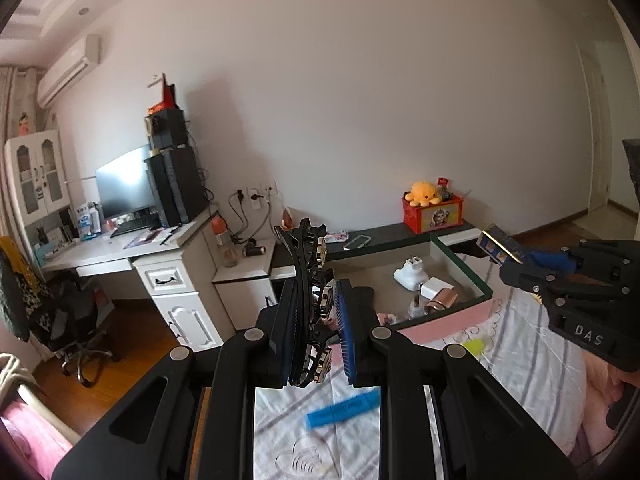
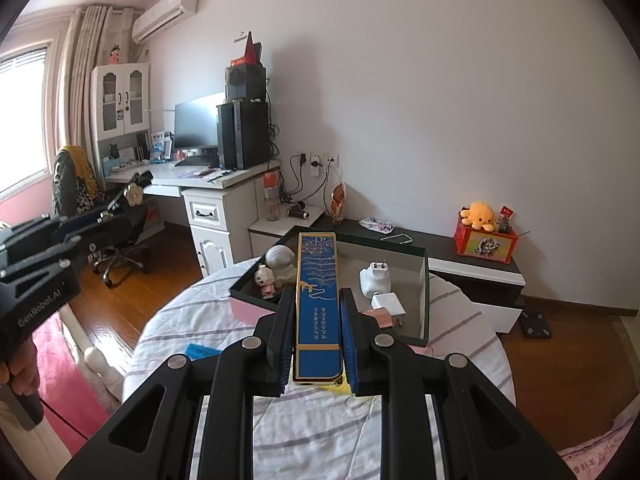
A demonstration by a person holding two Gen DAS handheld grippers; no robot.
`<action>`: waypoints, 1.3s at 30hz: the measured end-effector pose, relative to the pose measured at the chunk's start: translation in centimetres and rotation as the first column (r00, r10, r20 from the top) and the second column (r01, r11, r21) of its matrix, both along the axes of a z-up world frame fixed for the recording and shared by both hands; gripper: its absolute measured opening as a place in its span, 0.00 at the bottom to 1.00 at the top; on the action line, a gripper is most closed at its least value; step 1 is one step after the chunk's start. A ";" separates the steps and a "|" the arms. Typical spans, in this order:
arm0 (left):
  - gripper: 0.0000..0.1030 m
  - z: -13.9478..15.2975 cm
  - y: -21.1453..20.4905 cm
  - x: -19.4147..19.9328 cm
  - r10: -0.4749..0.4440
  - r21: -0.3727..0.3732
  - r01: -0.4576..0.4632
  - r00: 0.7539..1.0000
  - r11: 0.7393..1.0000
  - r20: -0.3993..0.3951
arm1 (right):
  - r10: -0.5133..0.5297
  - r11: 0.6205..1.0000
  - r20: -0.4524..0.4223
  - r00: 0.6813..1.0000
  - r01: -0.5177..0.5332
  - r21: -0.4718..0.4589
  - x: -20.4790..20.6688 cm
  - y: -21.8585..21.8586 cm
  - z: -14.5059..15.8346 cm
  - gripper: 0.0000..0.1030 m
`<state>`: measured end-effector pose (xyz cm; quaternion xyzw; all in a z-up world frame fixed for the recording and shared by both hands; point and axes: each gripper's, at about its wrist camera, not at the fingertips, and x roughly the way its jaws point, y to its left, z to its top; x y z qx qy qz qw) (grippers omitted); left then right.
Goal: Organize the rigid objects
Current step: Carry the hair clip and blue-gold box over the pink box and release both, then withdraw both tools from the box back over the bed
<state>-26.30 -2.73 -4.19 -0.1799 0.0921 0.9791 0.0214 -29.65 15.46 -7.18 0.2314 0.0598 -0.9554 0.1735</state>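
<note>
My left gripper [image 1: 316,312] is shut on a black hair claw clip [image 1: 310,276] with gold ornaments and holds it upright above the bed. My right gripper [image 2: 316,316] is shut on a long blue box with gold trim [image 2: 317,304], held above the bed and pointing at the open storage box [image 2: 425,292]. The right gripper also shows in the left wrist view [image 1: 520,258]. The storage box [image 1: 464,268], pink outside with a dark green rim, holds a white plug adapter [image 2: 374,278], a white charger [image 2: 386,303], a rose-gold item [image 1: 442,300] and small figurines [image 2: 276,268].
A blue marker [image 1: 344,410] and a yellow item [image 1: 474,348] lie on the striped bedsheet [image 2: 312,432]. Beyond the bed are a white desk [image 2: 208,180] with monitor, an office chair [image 2: 116,236], and a low dark cabinet [image 2: 472,266] with a red box and an orange plush.
</note>
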 end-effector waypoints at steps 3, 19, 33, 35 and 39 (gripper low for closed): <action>0.18 -0.3 0.6 -3.0 -0.017 -0.010 0.018 1.000 1.000 0.022 | 0.002 1.000 0.024 1.000 -0.002 0.007 -2.5 0.1 -0.6 0.20; 0.18 -9.0 5.8 -20.4 -0.118 -0.068 0.149 0.934 0.986 0.337 | 0.016 0.992 0.266 0.964 -0.048 0.115 -16.6 -1.9 -7.6 0.20; 0.34 -11.2 6.4 -21.3 -0.109 -0.073 0.148 0.916 0.986 0.386 | 0.003 0.998 0.288 0.958 -0.020 0.056 -17.5 -0.7 -8.3 0.41; 0.48 -10.6 6.1 -20.3 -0.096 -0.088 0.136 0.928 0.987 0.361 | -0.011 0.998 0.253 0.967 -0.004 0.058 -16.6 -0.3 -7.2 0.46; 0.84 -8.3 5.0 -17.2 -0.087 -0.072 0.112 0.956 0.991 0.278 | -0.026 0.999 0.193 0.981 0.019 0.040 -14.5 0.5 -4.8 0.66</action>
